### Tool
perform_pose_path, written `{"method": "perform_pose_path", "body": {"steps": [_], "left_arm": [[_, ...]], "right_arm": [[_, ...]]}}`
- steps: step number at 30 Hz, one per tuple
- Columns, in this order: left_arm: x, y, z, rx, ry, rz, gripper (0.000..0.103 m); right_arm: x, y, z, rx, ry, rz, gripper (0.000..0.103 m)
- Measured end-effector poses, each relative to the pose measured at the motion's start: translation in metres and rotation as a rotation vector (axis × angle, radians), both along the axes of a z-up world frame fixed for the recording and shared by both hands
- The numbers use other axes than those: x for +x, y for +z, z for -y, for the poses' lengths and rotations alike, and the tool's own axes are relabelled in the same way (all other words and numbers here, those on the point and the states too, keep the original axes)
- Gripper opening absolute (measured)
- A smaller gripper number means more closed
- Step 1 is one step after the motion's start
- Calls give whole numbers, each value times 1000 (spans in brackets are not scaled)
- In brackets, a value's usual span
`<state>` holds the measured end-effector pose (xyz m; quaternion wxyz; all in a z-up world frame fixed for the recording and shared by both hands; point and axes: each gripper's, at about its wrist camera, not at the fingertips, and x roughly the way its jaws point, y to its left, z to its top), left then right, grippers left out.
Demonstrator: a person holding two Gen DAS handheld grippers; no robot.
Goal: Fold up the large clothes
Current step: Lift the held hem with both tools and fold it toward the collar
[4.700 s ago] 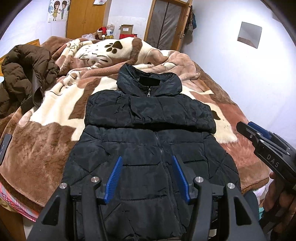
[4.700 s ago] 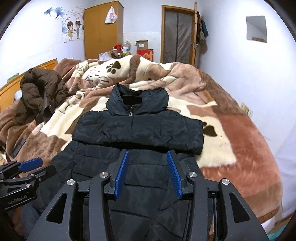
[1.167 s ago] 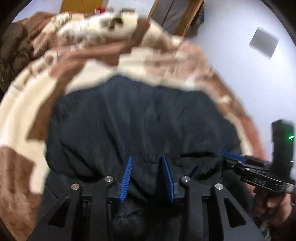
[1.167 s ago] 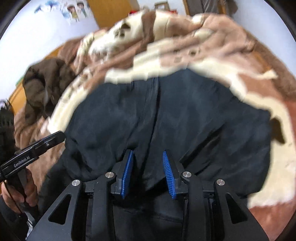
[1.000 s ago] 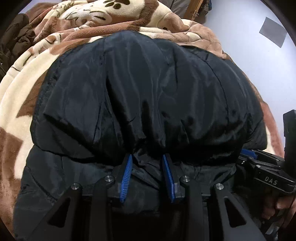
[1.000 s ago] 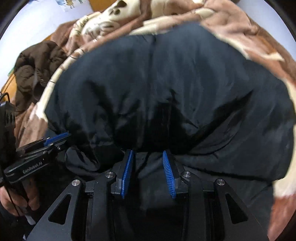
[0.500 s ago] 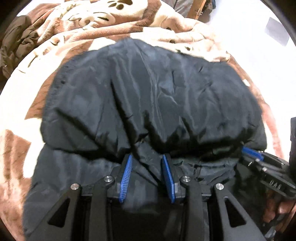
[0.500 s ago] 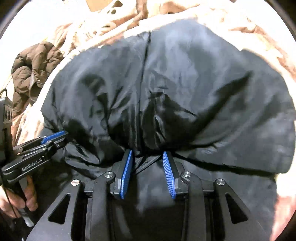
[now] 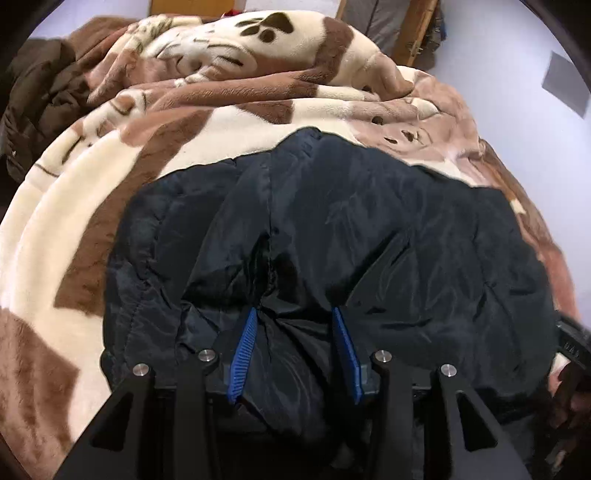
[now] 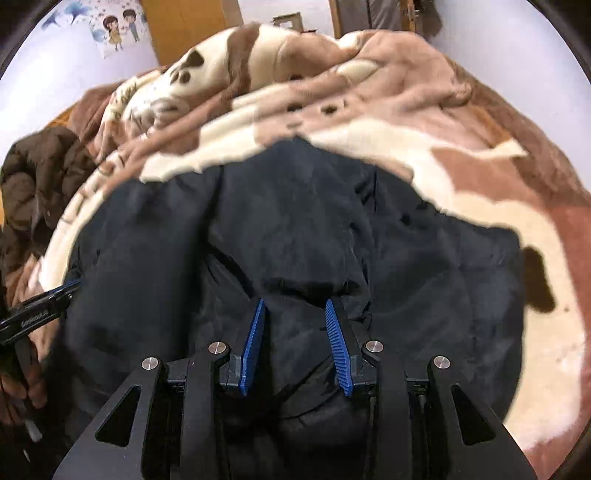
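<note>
A black puffer jacket (image 9: pixel 369 221) lies on the bed, its lower half folded up over the collar end so the lining side faces up. My left gripper (image 9: pixel 293 312) is at the near fold. Its jaws are opening, and bunched black fabric still fills the gap and touches both blue pads. In the right wrist view the jacket (image 10: pixel 295 221) looks the same, and my right gripper (image 10: pixel 294 301) is shut on a fold of it at the near edge. The left gripper (image 10: pixel 40 314) shows at that view's left edge, held by a hand (image 10: pixel 22 384).
A brown and cream plush blanket (image 9: pixel 221 122) covers the bed. A crumpled brown jacket (image 10: pixel 37 184) lies on its far left. A white wall (image 9: pixel 517 55) runs along the right side. A wooden wardrobe (image 10: pixel 184 26) and a door stand at the far end.
Both grippers have drawn back and up, so more blanket shows beyond the jacket. The left jaws stand wider than half a second ago. The right jaws look unchanged.
</note>
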<state>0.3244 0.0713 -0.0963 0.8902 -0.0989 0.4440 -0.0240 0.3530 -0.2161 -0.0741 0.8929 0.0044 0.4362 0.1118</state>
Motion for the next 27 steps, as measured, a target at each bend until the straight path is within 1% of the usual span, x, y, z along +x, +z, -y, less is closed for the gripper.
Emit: {"method": "perform_pose_path", "body": {"steps": [3,6,8,10,11,13,15,17,18,20,22,24,25,27], "left_arm": [[-3,-3,4,21,2,19,46],[-5,7,3,21,-5,-9,45],[-4,23,2,21,-7,-16,45],[-8,42,-2,-4,-13,38,45],[-5,52,-1,6,-18,63,45],[9,63,2,39,-27,94,45],[32,65,3,47,-30,92,45],[54,58,4,66,-20,72,45],[64,51,5,84,-15,58,45],[75,33,6,104,-10,25,45],[76,13,8,109,-27,11,45],[70,2,14,139,-40,40,45],[68,0,15,143,-39,53,45],[68,-1,13,125,-33,54,45]], "right_arm": [[-1,-7,-2,-20,0,19,34],[-1,0,-2,-31,-5,1,34],[-4,17,-5,-41,1,0,34],[-7,37,-1,-8,0,44,35],[-6,45,-1,8,-3,66,35],[5,62,-1,26,-4,100,35],[24,67,-6,18,1,107,35],[40,63,-10,11,6,101,35],[51,56,-11,2,0,82,35],[74,28,-8,-20,-25,2,35],[81,1,0,0,-28,-37,36],[78,-13,6,39,-39,-33,36],[76,-15,6,38,-39,-16,37],[74,-15,4,20,-38,-7,37]]}}
